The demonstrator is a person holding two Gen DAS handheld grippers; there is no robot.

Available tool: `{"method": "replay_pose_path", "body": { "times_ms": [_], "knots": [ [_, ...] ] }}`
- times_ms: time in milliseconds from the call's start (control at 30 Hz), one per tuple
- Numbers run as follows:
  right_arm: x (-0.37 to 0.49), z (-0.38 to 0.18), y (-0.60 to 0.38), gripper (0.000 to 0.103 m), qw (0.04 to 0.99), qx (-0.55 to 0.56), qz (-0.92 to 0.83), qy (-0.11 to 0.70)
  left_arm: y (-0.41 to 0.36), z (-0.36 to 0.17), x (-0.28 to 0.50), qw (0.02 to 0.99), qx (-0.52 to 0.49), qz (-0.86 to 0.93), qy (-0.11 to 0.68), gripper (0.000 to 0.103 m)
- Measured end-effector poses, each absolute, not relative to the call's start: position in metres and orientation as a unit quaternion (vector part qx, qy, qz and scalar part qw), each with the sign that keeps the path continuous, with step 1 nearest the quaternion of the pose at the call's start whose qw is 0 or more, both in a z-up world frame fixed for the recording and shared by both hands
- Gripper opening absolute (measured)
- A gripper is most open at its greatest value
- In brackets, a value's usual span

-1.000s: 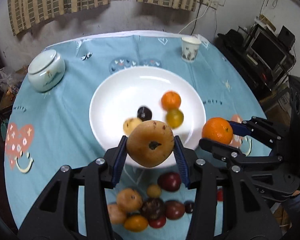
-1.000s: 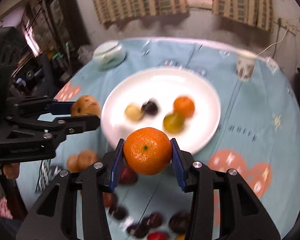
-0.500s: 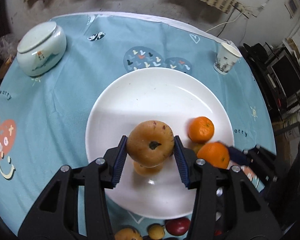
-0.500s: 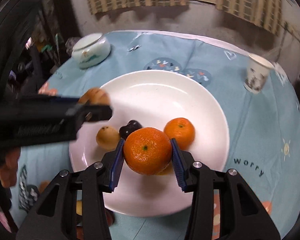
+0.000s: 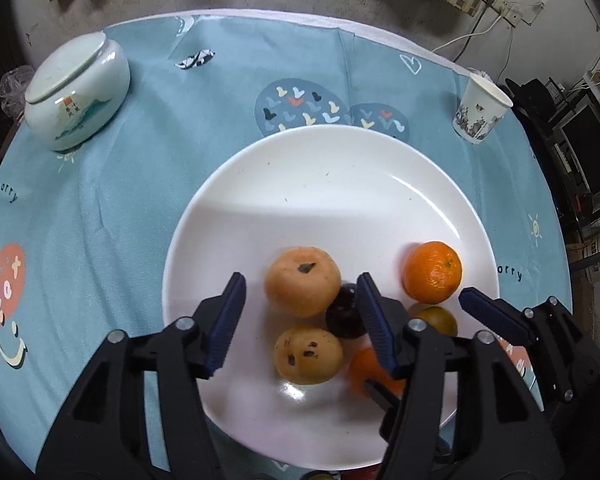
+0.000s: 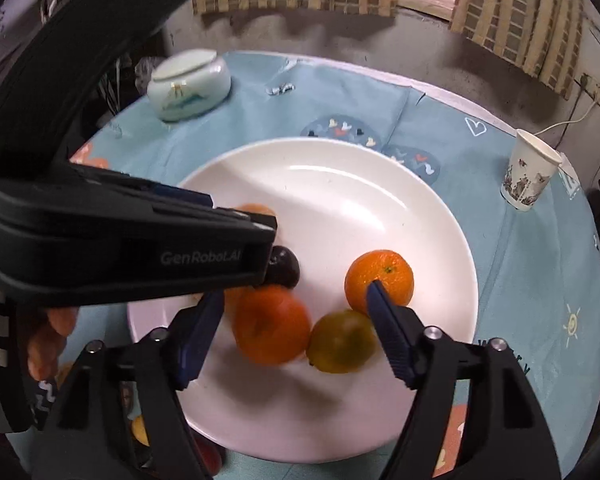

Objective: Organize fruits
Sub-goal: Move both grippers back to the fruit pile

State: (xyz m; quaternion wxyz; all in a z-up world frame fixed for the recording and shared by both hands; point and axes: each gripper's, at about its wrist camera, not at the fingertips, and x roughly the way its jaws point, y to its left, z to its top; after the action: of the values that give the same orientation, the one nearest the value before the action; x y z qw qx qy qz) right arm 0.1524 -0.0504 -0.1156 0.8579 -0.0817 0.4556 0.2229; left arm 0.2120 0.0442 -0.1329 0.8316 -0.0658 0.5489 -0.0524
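A white plate [image 5: 320, 184] holds several fruits. My left gripper [image 5: 300, 312] hangs over the plate's near side, its jaws opening. A brown pear [image 5: 302, 282] lies blurred between them, clear of both pads. A smaller tan fruit [image 5: 309, 355], a dark plum [image 5: 344, 316] and a sharp orange [image 5: 433, 272] lie around it. My right gripper [image 6: 296, 300] is also opening over the plate [image 6: 340, 200]. A blurred orange [image 6: 272, 324] sits loose between its pads, beside a green-yellow citrus [image 6: 342, 340] and another orange [image 6: 380, 282].
A lidded ceramic jar [image 5: 76, 92] stands far left on the blue cloth, and a paper cup [image 5: 480, 110] far right. The left gripper's black body [image 6: 140, 248] crosses the right wrist view, with a person's fingers [image 6: 48, 340] under it. More fruit lies beyond the plate's near rim.
Both grippers came down over the plate, then their jaws spread. The pear left the left pads and the orange left the right pads; both now lie on the plate.
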Motion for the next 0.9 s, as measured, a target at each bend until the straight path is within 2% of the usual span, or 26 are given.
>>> {"method": "replay_pose_path", "body": {
  "times_ms": [167,267,500,733,900],
  "knots": [
    [0.139,-0.109,-0.059,0.075,0.856,-0.088,0.218,0.460,0.049,-0.121,0.201,0.836,-0.070,-0.050,0.542,0.061],
    [0.120,-0.106,-0.071,0.075,0.856,-0.075,0.216,0.464,0.052,-0.113,0.183,0.843,-0.065,-0.043,0.532,0.072],
    [0.035,-0.100,-0.121,0.075,0.863,-0.029,0.205,0.460,0.052,-0.093,0.093,0.859,-0.038,-0.088,0.502,0.079],
    [-0.070,-0.132,-0.171,0.075,0.854,0.006,0.167,0.493,0.056,-0.126,-0.025,0.832,-0.002,-0.123,0.541,0.079],
    [-0.084,-0.151,-0.200,0.075,0.848,0.036,0.112,0.516,0.054,-0.154,-0.068,0.799,-0.010,-0.131,0.586,0.079]
  ]
}}
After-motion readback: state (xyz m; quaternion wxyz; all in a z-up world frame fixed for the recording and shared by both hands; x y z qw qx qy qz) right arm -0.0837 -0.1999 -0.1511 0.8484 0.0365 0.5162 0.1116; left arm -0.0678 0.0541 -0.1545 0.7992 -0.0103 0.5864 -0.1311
